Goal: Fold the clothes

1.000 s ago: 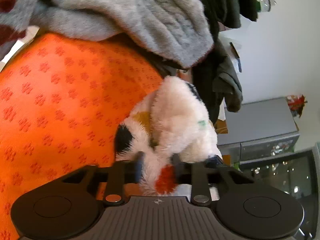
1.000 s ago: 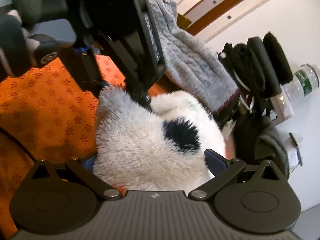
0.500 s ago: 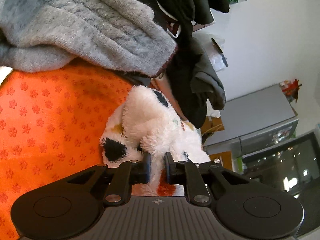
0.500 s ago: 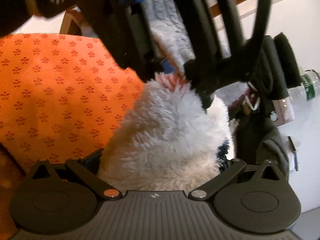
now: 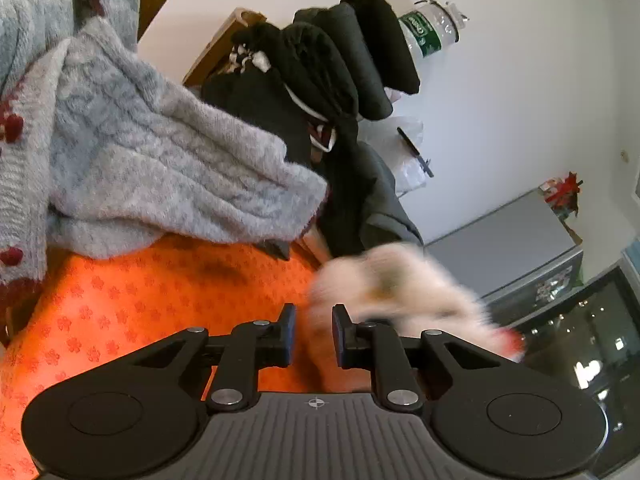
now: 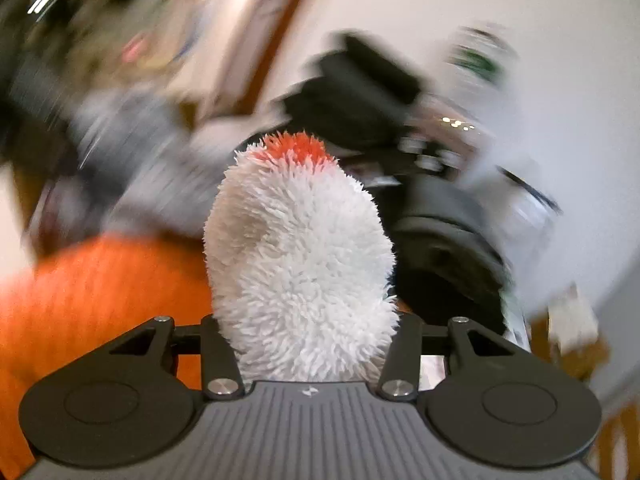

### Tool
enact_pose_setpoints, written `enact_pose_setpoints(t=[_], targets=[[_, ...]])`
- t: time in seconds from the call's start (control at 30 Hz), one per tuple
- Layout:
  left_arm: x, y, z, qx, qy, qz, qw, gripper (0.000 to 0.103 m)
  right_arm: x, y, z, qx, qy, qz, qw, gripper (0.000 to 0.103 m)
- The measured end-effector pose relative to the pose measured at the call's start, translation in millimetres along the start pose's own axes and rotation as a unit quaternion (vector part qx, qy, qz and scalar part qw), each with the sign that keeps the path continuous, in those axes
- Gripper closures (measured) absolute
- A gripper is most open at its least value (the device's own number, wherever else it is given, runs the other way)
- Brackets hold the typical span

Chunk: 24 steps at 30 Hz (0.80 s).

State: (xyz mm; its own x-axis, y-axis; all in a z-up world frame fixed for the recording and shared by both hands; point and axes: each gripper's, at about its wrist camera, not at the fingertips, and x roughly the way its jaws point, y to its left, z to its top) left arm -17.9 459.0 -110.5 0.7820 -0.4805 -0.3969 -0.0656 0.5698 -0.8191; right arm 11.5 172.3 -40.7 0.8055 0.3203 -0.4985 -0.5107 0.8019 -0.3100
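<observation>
A fluffy white sock (image 6: 300, 248) with an orange-red tip stands upright between the fingers of my right gripper (image 6: 308, 328). The jaws are closing, and the pads press its pile on both sides. The sock is sharp while the room behind it is smeared, so it moves with the gripper. In the left wrist view the same sock (image 5: 400, 284) is a blur just right of my left gripper (image 5: 313, 316). The left jaws are opening with a narrow gap, and only the orange flower-print cloth (image 5: 140, 300) shows between them.
A grey cable-knit sweater (image 5: 160, 168) with dark red trim lies heaped on the cloth's far side. Black and dark grey clothes (image 5: 328, 72) pile up behind it, with a plastic bottle (image 5: 430, 28) above. A grey cabinet (image 5: 500, 236) stands to the right.
The left gripper let go of the sock's tip and rose. The right gripper closed in on the sock, lifted it off the cloth and rolled, and the sock swung right in the left view.
</observation>
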Motion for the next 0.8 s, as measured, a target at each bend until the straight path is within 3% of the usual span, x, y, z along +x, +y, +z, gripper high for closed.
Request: enact_pose_setpoints(t=[0.13, 0.23, 0.3, 0.43, 0.63, 0.7, 0.8], targets=[[20.2, -8.3, -6.1, 0.008, 0.028, -0.009, 0.9995, 0.081, -42.8, -72.1, -4.2, 0.138, -0.041, -0.057, 0.988, 0.052], [43.4, -23.5, -11.7, 0.03, 0.059, -0.021, 0.9976, 0.079, -74.5, -124.3, -20.7, 0.239, -0.069, -0.094, 0.964, 0.052], [59.8, -36.0, -14.8, 0.048, 0.081, -0.028, 0.9952, 0.078, -89.4, -159.5, -39.0, 0.307, -0.086, -0.117, 0.941, 0.052], [93.6, -66.9, -23.4, 0.091, 0.123, -0.044, 0.9873, 0.075, -125.3, -212.6, -102.0, 0.442, -0.113, -0.159, 0.876, 0.052], [143.4, -119.7, -41.9, 0.163, 0.176, -0.061, 0.9689, 0.065, -155.5, -252.2, -220.3, 0.627, -0.122, -0.181, 0.748, 0.048], [160.6, -140.4, -50.5, 0.193, 0.193, -0.065, 0.9598, 0.062, -154.4, -254.4, -259.6, 0.667, -0.114, -0.176, 0.715, 0.044], [185.3, -171.0, -66.0, 0.233, 0.217, -0.076, 0.9449, 0.058, -133.7, -255.4, -303.6, 0.71, -0.098, -0.151, 0.68, 0.034]])
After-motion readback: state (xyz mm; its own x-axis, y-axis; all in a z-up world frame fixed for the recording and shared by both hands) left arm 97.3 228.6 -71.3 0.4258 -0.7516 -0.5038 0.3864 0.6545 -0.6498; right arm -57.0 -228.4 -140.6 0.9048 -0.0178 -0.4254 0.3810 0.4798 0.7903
